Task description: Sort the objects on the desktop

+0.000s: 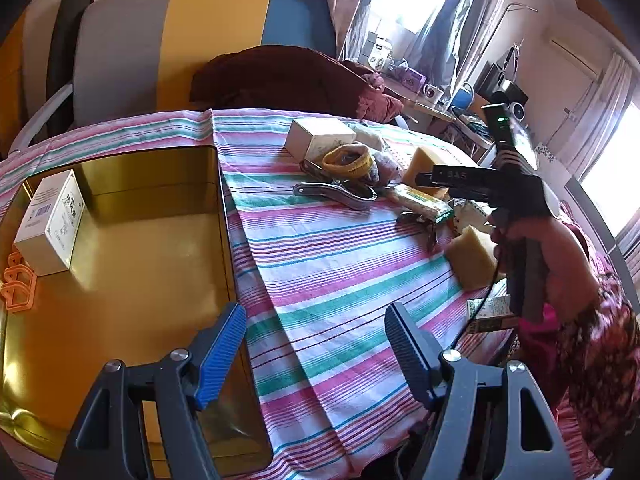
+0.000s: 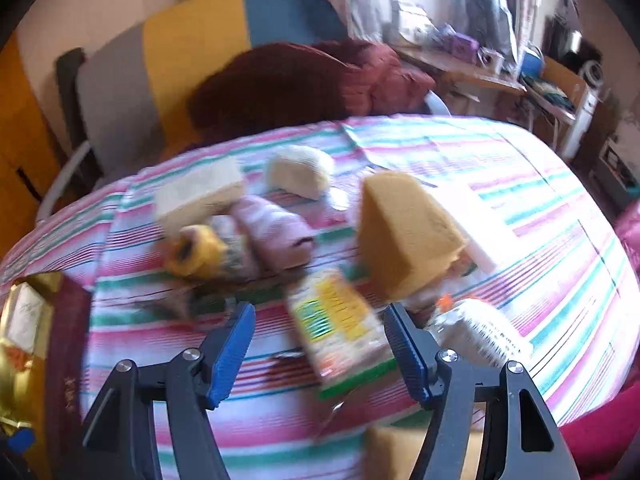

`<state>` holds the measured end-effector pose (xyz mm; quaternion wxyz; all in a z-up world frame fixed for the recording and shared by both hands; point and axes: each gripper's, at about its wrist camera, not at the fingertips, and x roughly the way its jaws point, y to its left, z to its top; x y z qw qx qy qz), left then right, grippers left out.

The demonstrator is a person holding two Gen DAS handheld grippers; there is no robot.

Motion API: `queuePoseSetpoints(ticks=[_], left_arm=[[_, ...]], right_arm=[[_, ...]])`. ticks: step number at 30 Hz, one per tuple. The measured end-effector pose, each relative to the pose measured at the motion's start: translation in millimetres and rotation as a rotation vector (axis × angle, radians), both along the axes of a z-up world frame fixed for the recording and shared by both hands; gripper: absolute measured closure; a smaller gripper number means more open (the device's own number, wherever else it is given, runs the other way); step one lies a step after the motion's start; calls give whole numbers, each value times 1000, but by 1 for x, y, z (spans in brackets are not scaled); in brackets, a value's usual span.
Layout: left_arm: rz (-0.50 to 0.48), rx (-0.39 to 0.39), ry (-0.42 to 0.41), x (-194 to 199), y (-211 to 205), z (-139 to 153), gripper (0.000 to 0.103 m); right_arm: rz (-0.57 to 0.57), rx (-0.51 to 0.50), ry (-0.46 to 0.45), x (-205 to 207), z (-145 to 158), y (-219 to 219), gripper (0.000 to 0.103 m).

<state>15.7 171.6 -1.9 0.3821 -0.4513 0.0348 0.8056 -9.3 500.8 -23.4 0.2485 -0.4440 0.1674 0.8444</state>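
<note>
My left gripper (image 1: 316,332) is open and empty, over the striped cloth beside the gold tray (image 1: 152,288). The tray holds a white box (image 1: 50,224) and an orange cutter (image 1: 18,280). My right gripper (image 2: 320,338) is open, with a green and yellow packet (image 2: 340,328) lying between its fingers on the cloth; the view is blurred. An orange sponge (image 2: 404,236) stands just beyond it. In the left wrist view the right gripper's body (image 1: 480,188) hovers over the pile of objects on the right.
On the cloth lie a white box (image 1: 318,138), a yellow knit band (image 1: 348,162), metal pliers (image 1: 336,194), sponges (image 1: 472,258) and a pink roll (image 2: 276,236). A maroon cushion (image 1: 280,76) and a chair stand behind the table. The table edge is near right.
</note>
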Motion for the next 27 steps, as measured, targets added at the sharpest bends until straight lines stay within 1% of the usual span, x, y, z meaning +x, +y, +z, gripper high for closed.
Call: queuePoseSetpoints(ticks=[2, 4, 6, 7, 8, 9, 10, 11, 13, 14, 15, 16, 18, 19, 21, 22, 24, 25, 27], left_arm=[[-1, -6, 2, 0, 2, -1, 30], [-2, -9, -1, 0, 4, -2, 30], [-3, -12, -4, 0, 6, -3, 30], [-4, -13, -5, -1, 6, -4, 30], [-2, -18, -6, -1, 7, -5, 30], [1, -21, -5, -1, 7, -6, 30], [2, -20, -6, -1, 6, -6, 30], [2, -20, -6, -1, 6, -6, 30], [6, -27, -7, -2, 7, -7, 30], [6, -28, -8, -3, 7, -7, 30], [8, -27, -9, -3, 7, -7, 30], [13, -29, -9, -4, 7, -7, 30], [20, -33, -12, -5, 8, -8, 30], [21, -33, -16, -6, 8, -9, 30], [24, -43, -11, -7, 11, -9, 30], [22, -45, -10, -7, 11, -9, 30], [17, -45, -7, -7, 14, -8, 30], [14, -49, -6, -7, 17, -8, 30], [12, -54, -8, -9, 22, -8, 30]], right_arm=[[-13, -8, -45, -5, -10, 9, 35], [-7, -23, -65, -10, -16, 13, 35], [21, -41, -89, -15, -22, 11, 37], [46, -27, -122, -19, -26, 7, 42], [62, -24, -135, -21, -29, 3, 48], [83, -32, -131, -21, -29, -2, 49], [107, -32, -127, -23, -27, -7, 53], [129, -32, -127, -24, -26, -11, 53], [162, -57, -110, -23, -25, -19, 53], [185, -85, -92, -23, -23, -24, 53], [221, -118, -78, -23, -22, -29, 53], [255, -127, -71, -24, -21, -36, 53], [335, -154, -59, -24, -20, -50, 49], [407, -217, -45, -25, -19, -60, 47], [449, -283, -17, -26, -19, -66, 40], [440, -279, 3, -24, -16, -67, 35], [374, -231, 26, -20, -10, -66, 34], [295, -158, 33, -15, -4, -60, 34], [208, -74, 37, -5, 1, -52, 34]])
